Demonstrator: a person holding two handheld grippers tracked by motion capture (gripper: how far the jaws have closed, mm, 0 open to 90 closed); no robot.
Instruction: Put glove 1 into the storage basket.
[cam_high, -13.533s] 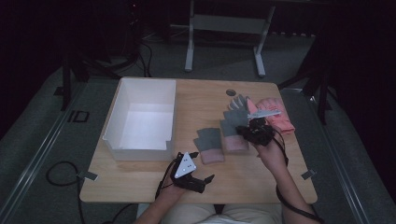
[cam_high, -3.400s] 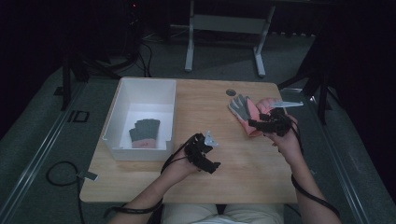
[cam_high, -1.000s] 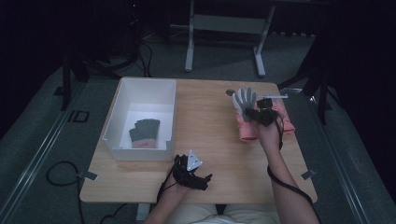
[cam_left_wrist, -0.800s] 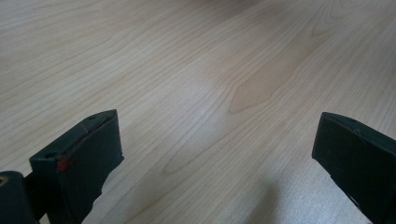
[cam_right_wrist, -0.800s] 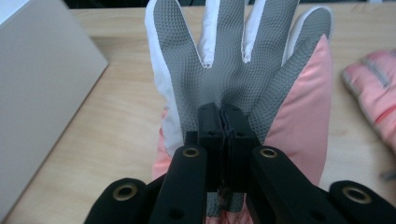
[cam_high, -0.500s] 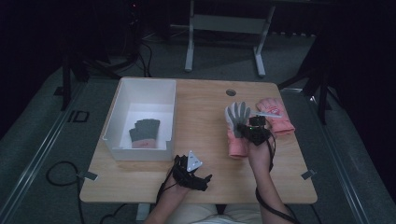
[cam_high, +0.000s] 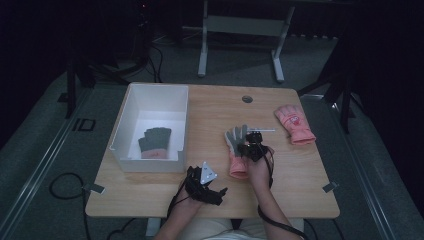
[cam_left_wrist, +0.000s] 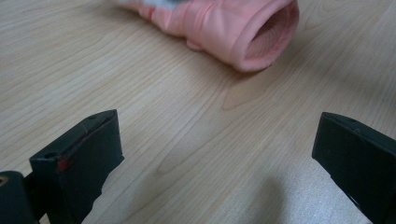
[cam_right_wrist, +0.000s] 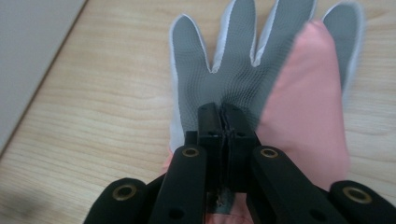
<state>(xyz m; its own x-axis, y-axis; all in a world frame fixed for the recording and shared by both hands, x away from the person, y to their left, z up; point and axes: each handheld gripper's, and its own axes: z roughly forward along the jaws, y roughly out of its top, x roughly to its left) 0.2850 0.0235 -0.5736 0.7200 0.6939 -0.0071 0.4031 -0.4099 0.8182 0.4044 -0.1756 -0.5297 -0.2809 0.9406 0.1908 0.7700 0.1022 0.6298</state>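
Observation:
A pink glove with a grey palm (cam_high: 234, 141) lies palm up near the table's middle, its pink cuff (cam_left_wrist: 243, 28) resting on the wood towards the person. My right gripper (cam_high: 252, 146) is over it, jaws shut on the grey palm fabric (cam_right_wrist: 219, 60), fingertips pressed together (cam_right_wrist: 225, 112). A pink fold covers part of the palm. My left gripper (cam_high: 212, 189) rests near the front edge, jaws wide open (cam_left_wrist: 219, 140) with bare wood between them, pointing at the cuff. A second pink glove (cam_high: 295, 123) lies at the right.
A white bin (cam_high: 123, 127) stands at the left of the table, with a grey-and-pink glove (cam_high: 154, 142) inside. A round cable hole (cam_high: 247, 99) sits near the far edge. Bare wood stretches between the bin and the held glove.
My right gripper has brought the grey-palmed glove from the back right down towards the table's middle and front. The second pink glove stayed at the right. The left gripper has not moved.

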